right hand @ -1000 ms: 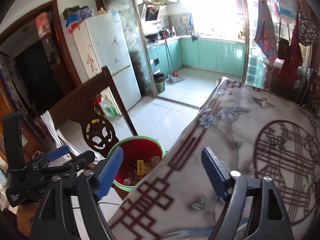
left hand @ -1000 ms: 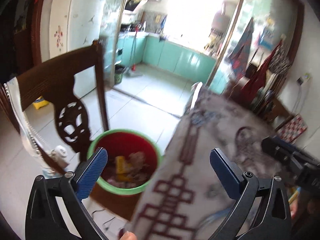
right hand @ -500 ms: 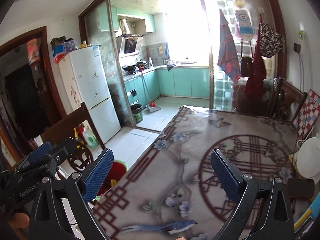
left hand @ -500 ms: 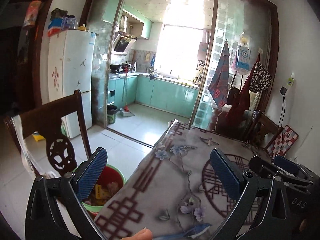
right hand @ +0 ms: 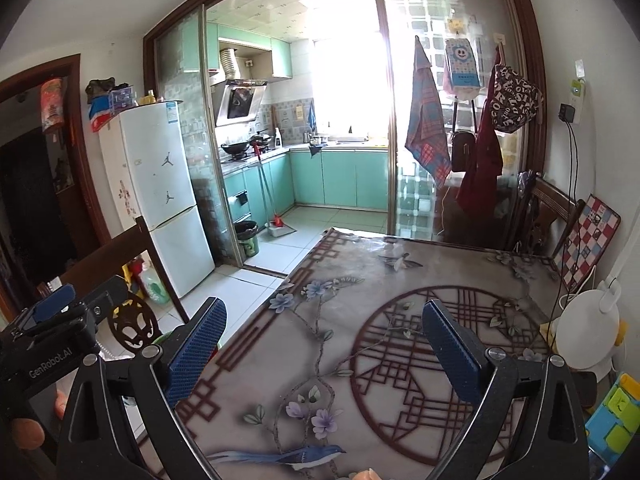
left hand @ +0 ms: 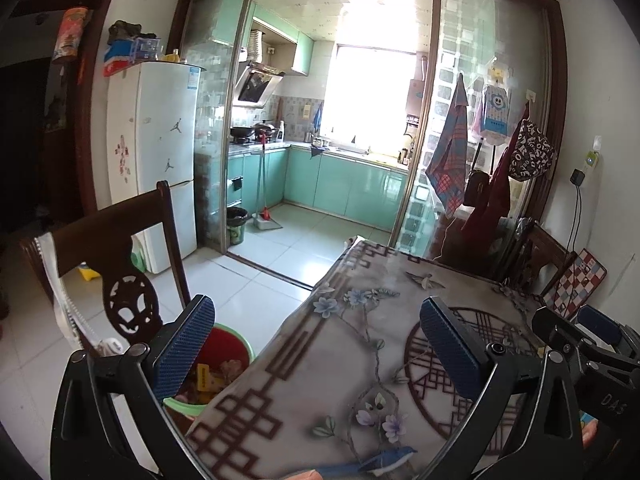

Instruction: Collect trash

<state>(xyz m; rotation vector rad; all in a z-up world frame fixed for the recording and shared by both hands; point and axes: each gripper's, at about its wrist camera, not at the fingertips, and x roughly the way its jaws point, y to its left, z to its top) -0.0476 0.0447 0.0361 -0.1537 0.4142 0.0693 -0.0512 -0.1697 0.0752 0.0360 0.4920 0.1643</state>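
— What lies straight ahead of the tool?
— A table [right hand: 360,312] under a flowered cloth, then a kitchen with teal cabinets [right hand: 340,176].
— And to its left?
— A dark wooden chair [left hand: 116,240] close by, a white fridge [left hand: 160,152] beyond it.
— To the right?
— A checkered board [right hand: 588,240] leaning by the wall, a white fan [right hand: 588,332] nearer.

Bin [left hand: 224,376] on floor left of table [left hand: 360,360], chair [left hand: 120,248] behind bin, fridge [left hand: 160,152] beyond.

sunlit teal kitchen [left hand: 344,184] past glass doors, white fridge [left hand: 160,160], tiled floor [left hand: 256,280].
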